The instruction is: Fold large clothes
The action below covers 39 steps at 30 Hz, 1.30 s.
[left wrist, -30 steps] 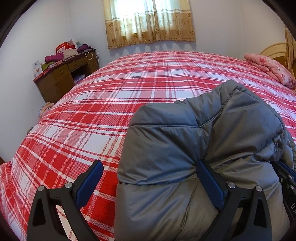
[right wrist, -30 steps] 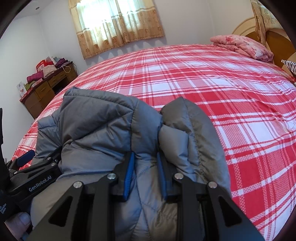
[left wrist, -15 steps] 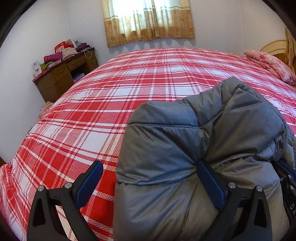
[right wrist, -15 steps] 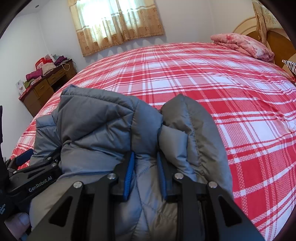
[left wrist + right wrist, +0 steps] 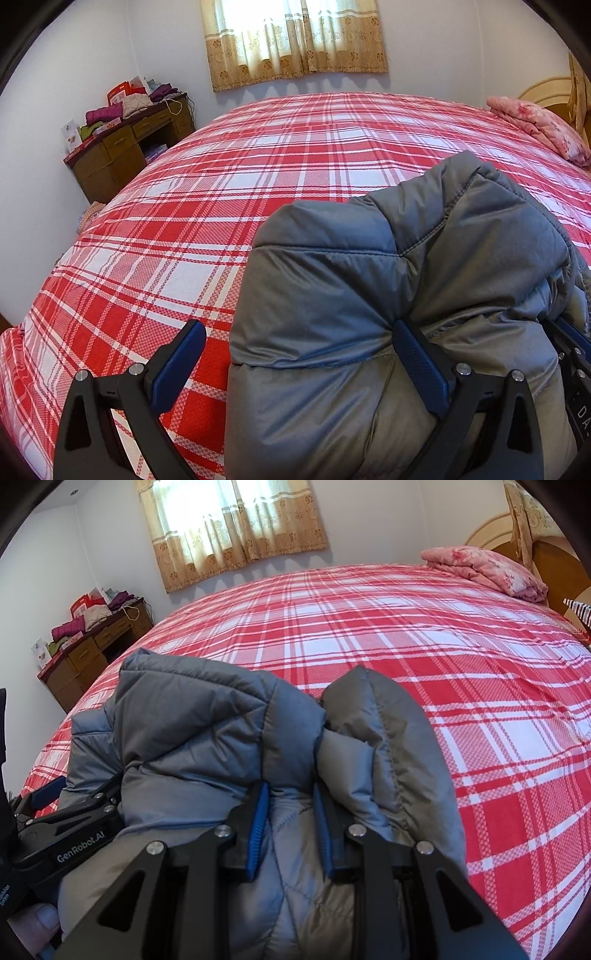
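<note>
A grey puffer jacket (image 5: 369,302) is bunched up over the near edge of a bed with a red plaid cover (image 5: 295,166). My left gripper (image 5: 299,339) is wide open; its right finger presses into the jacket's fold and its left finger hangs over the bare cover. My right gripper (image 5: 290,801) is shut on a fold of the jacket (image 5: 207,731), which bulges up on both sides of the fingers. The left gripper's body (image 5: 70,834) shows at the left of the right wrist view.
A folded pink quilt (image 5: 487,570) lies at the far right by the wooden headboard (image 5: 554,557). A brown desk (image 5: 122,147) piled with clothes stands against the left wall. A curtained window (image 5: 295,37) is behind the bed.
Both views have shifted slightly forward over the bed. The jacket and both grips look the same.
</note>
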Tool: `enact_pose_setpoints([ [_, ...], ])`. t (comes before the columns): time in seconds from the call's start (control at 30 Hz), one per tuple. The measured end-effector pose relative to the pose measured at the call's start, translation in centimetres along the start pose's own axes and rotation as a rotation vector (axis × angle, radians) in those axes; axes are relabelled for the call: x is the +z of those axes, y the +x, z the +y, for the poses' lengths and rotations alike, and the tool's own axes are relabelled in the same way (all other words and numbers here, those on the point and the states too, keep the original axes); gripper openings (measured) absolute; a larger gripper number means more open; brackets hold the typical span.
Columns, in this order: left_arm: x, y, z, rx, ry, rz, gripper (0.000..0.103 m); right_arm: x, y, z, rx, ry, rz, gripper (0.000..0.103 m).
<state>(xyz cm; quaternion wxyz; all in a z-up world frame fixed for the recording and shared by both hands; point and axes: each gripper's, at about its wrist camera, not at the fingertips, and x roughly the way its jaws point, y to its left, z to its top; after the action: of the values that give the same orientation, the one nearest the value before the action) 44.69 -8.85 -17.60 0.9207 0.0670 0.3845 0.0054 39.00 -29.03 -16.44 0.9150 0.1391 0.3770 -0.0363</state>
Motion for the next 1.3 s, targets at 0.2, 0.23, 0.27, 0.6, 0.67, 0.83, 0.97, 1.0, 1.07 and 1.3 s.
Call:
enact_pose_setpoints([
  [0.2,-0.2,-1.2,1.6,-0.069,-0.009,0.024,0.101,0.2,-0.9,-0.9,0.054,0.028,-0.010,0.029],
  [0.23,-0.6,-2.4,2.4,-0.082,-0.014,0.008,0.101,0.2,-1.7,-1.3,0.057,0.036,-0.023,0.031],
  [0.27,-1.1,-3.7,3.2,-0.099,-0.012,-0.017,0.101,-0.1,-2.8,-1.8,0.056,0.047,-0.045,0.037],
  [0.6,-6.9,-7.1,6.9,-0.202,0.013,-0.049,0.101,-2.5,-5.6,-6.4,0.062,0.119,-0.036,0.079],
  [0.67,-6.7,-6.8,6.4,-0.206,0.014,-0.050,0.101,-2.6,-4.8,-6.4,0.083,0.126,-0.011,0.079],
  [0.83,-6.3,-6.2,4.9,-0.211,0.062,-0.076,0.101,-2.1,-3.1,-6.1,0.137,0.113,0.044,0.079],
  [0.97,-6.2,-5.5,4.3,-0.251,0.059,-0.072,0.101,-1.7,-2.4,-5.0,0.195,0.074,0.065,0.077],
  [1.0,-6.1,-5.4,4.1,-0.259,0.061,-0.068,0.101,-1.7,-2.3,-4.9,0.226,0.077,0.067,0.070],
  [1.07,-5.9,-5.3,3.9,-0.279,0.065,-0.069,0.100,-1.8,-1.9,-4.9,0.305,0.081,0.083,0.055],
  [1.3,-5.5,-8.1,0.3,-0.277,0.214,-0.110,0.014,-1.4,-2.7,-4.4,0.439,0.093,0.059,0.021],
])
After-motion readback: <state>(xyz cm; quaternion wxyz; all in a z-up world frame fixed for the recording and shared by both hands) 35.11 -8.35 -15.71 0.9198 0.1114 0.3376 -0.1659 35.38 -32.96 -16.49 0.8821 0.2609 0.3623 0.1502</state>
